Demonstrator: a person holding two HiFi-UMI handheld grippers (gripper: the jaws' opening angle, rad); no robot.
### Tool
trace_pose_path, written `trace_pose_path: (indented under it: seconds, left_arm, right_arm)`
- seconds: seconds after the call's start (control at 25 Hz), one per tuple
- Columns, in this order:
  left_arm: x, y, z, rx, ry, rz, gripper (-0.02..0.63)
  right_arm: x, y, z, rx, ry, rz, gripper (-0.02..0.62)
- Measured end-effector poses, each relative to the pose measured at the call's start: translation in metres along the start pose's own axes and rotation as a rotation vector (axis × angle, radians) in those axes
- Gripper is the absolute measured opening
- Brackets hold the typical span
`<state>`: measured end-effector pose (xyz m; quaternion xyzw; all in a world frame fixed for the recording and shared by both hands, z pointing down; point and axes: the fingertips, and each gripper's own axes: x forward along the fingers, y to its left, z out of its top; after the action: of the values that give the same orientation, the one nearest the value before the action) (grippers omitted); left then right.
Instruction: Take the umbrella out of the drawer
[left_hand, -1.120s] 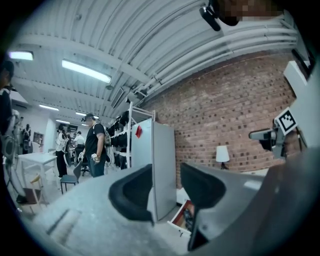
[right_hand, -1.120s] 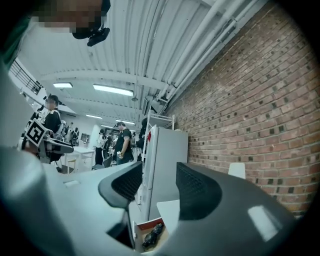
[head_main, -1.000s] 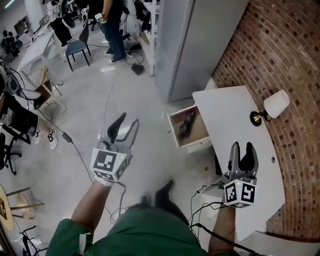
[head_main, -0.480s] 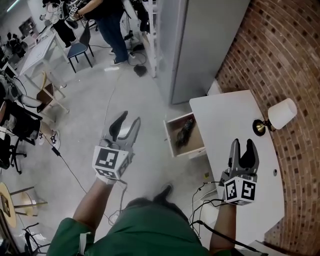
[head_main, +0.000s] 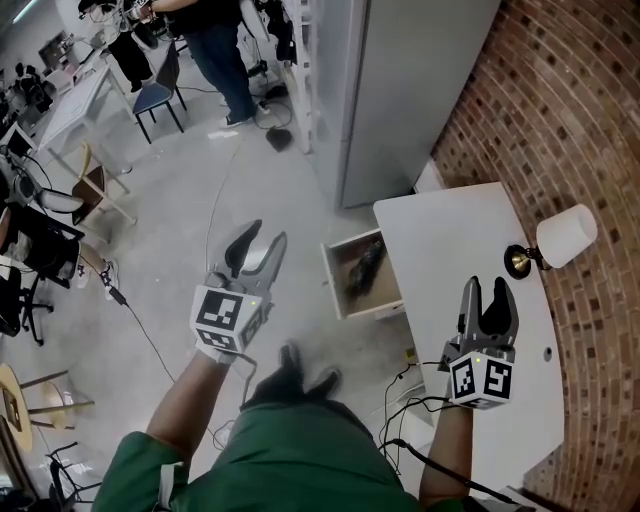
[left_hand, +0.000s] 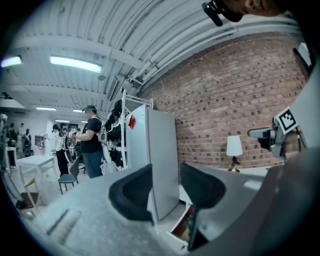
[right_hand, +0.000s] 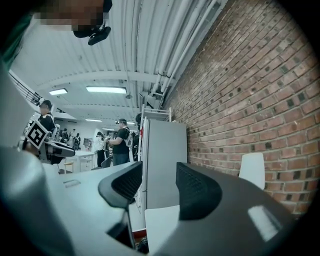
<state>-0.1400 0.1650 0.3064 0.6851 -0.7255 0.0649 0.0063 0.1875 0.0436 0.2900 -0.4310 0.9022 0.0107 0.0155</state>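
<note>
around: lamp on desk, cabinet behind drawer
umbrella: in drawer, between left gripper and right gripper, touching neither
jaws: both pairs apart, empty

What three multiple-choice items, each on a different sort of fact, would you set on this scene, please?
1. Where does the umbrella lie?
A. on a shelf
B. in the open drawer
C. in a bucket

2. What colour is the shade of the lamp?
A. white
B. red
C. green

3. How do the left tool and the right tool stand?
A. left one shut on the umbrella
B. right one shut on the lamp
C. both open and empty

Answers:
1 B: the dark umbrella shows inside the pulled-out drawer in the head view.
2 A: the shade shows plain white in the head view.
3 C: each gripper view shows its jaws apart with nothing between them.
</note>
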Motion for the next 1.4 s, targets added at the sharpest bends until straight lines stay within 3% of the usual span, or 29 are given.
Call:
trace_pose_path:
  seconds: [0.32, 0.8, 1.12, 1.4]
  left_arm:
    - [0.064, 0.001, -0.048, -0.022, 0.09, -0.07, 0.175]
    - [0.198, 0.013, -0.159, -0.087, 0.275, -0.265, 0.176]
    - [0.25, 0.014, -0.244, -0.18, 0.438, -0.378, 0.176]
    - [0.275, -0.017, -0.318, -0.178, 0.577, -0.495, 0.176]
  right_arm:
    - [0.028, -0.013, -0.022, 0.005, 0.051, -0.035, 0.195]
    - [0.12, -0.029, -0.065, -0.033, 0.193, -0.147, 0.195]
    - [0.163, -0.023, -0.1, -0.017, 0.299, -0.21, 0.195]
    - [0.171, -0.02, -0.129, -0.05, 0.365, -0.229, 0.195]
